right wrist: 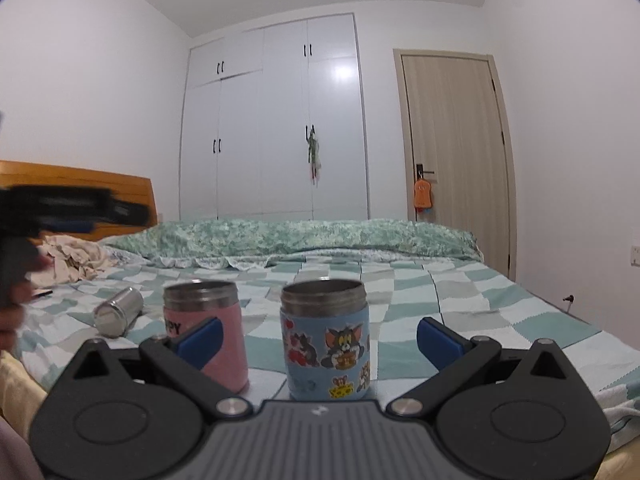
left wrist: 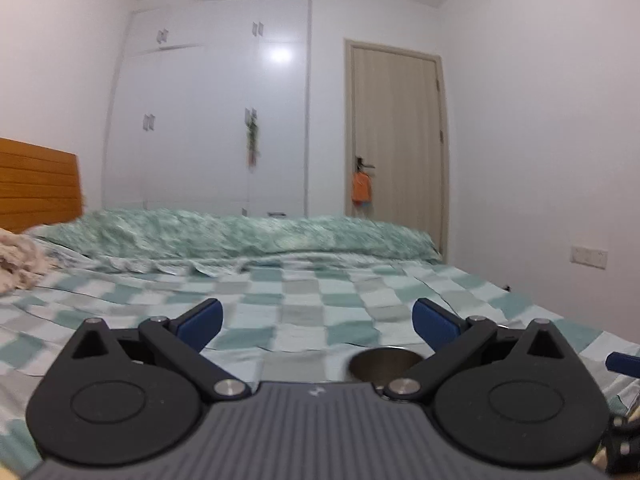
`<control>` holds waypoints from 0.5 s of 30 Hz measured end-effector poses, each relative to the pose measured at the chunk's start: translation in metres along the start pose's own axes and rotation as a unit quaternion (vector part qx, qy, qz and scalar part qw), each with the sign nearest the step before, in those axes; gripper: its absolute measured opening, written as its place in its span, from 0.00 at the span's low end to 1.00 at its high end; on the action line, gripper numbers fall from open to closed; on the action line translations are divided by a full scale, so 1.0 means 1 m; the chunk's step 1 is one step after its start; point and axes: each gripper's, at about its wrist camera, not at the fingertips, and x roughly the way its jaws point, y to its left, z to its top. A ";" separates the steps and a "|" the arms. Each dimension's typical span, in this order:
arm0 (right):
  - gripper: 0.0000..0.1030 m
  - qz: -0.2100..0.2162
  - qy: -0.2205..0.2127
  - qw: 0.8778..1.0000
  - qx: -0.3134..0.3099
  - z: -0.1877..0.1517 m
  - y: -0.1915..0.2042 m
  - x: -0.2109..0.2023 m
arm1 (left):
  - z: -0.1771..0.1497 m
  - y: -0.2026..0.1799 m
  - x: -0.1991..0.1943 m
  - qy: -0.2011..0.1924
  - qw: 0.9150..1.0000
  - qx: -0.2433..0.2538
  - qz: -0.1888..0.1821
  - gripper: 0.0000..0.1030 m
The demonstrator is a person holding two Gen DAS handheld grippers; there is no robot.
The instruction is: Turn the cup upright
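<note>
steel cup (right wrist: pixel 118 311) on its side, blue cup (right wrist: pixel 325 340) upright

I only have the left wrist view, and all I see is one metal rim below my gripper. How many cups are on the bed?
Observer: Three: a pink cup, a blue cartoon cup and a bare steel cup.
Operator: Which one needs flipping?
Observer: The steel cup. It lies on its side, left of the pink cup; the other two stand mouth up.
Operator: Is the right gripper holding anything?
Observer: No. The right gripper is open and empty, with the blue cartoon cup just ahead of it.
</note>
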 end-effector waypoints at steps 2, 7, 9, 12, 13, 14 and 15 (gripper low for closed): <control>1.00 0.003 -0.005 1.000 -0.003 0.002 0.004 -0.005 | -0.001 0.015 -0.017 0.005 1.000 -0.007 0.011 1.00; 1.00 0.008 -0.008 1.000 -0.016 0.005 0.016 -0.016 | -0.020 0.052 -0.052 0.018 0.999 -0.024 0.041 1.00; 1.00 0.009 -0.016 1.000 -0.022 0.006 0.021 -0.023 | -0.027 0.064 -0.065 0.018 0.998 -0.031 0.053 1.00; 1.00 0.007 -0.036 0.999 -0.031 0.009 0.030 -0.033 | -0.033 0.078 -0.079 0.012 0.997 -0.035 0.071 1.00; 1.00 0.006 -0.043 0.998 -0.035 0.010 0.033 -0.036 | -0.035 0.082 -0.082 0.010 0.996 -0.033 0.077 1.00; 1.00 0.004 -0.047 0.998 -0.037 0.011 0.035 -0.037 | -0.037 0.084 -0.084 0.008 0.996 -0.029 0.083 1.00; 1.00 0.003 -0.050 0.998 -0.038 0.013 0.038 -0.040 | -0.039 0.086 -0.088 0.001 0.996 -0.026 0.087 1.00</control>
